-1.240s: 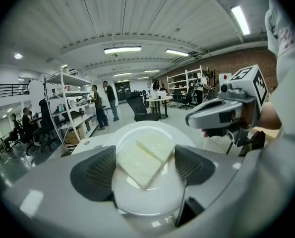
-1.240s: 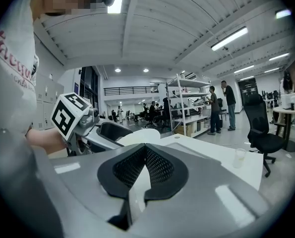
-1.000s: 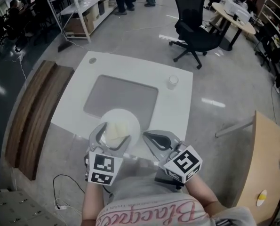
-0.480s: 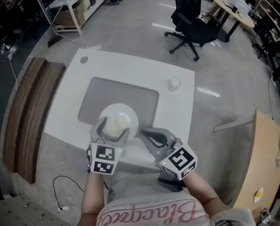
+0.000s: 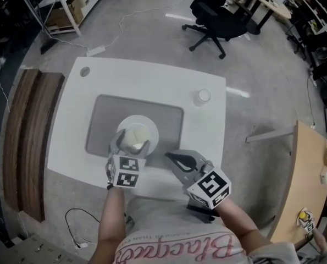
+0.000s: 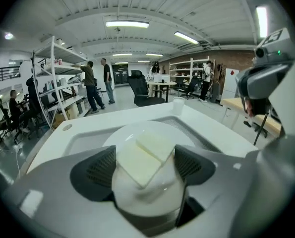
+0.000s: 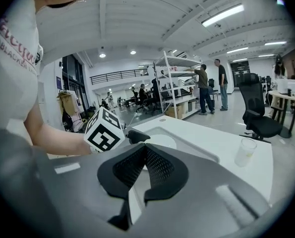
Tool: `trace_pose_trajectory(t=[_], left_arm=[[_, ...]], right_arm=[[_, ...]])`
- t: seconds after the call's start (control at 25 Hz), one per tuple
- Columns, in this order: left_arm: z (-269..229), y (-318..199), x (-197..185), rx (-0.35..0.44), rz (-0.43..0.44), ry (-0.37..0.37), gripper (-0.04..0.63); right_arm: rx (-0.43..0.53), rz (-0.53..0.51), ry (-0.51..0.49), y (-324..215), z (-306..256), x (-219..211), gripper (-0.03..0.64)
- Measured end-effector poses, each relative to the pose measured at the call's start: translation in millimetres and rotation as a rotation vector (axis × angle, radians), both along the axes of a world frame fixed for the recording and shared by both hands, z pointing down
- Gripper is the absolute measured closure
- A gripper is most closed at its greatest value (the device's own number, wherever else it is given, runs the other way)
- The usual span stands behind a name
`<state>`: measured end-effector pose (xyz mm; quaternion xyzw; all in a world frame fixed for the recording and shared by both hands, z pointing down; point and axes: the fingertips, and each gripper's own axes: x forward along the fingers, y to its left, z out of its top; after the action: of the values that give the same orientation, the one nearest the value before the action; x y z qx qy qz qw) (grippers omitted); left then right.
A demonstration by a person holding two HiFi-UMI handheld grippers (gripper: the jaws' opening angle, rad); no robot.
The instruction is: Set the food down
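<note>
Pale yellow slices of food lie on a white plate over the grey mat of the white table. My left gripper is at the plate's near edge, and the jaws stand wide and press on the plate from both sides. In the left gripper view the food sits on the plate between the pads of that gripper. My right gripper hovers over the table's near edge, shut and empty. Its pads meet in the right gripper view.
A clear plastic cup stands at the table's far right, also seen as a cup in the right gripper view. A black office chair is beyond the table. A wooden bench runs along the left, a wooden tabletop on the right.
My left gripper has carried the plate with the food forward, from the table's near edge to over the grey mat. The right gripper has stayed near the front edge.
</note>
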<state>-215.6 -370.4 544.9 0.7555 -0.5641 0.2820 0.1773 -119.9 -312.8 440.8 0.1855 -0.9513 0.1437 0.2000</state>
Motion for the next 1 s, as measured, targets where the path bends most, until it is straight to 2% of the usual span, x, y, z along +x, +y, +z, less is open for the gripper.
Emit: trace_pose_trajectory(t=[0.12, 0.64, 0.88, 1.0], left_arm=[[16, -7, -2, -0.027, 0.008, -0.02, 0.225], [48, -12, -1, -0.121, 0.034, -0.004, 0.223], [48, -16, 0, -0.114, 0.018, -0.009, 0.215], [37, -19, -3, -0.08, -0.02, 0.034, 0.159]], right_arm=[[-0.013, 0.011, 0.018, -4, 4, -1, 0.615], [-0.044, 0.043, 0.063, -7, 15, 4, 0.615], [-0.034, 0.043, 0.043, -6, 14, 5, 0.615], [-0.028, 0.041, 0.04, -5, 10, 3, 0.615]])
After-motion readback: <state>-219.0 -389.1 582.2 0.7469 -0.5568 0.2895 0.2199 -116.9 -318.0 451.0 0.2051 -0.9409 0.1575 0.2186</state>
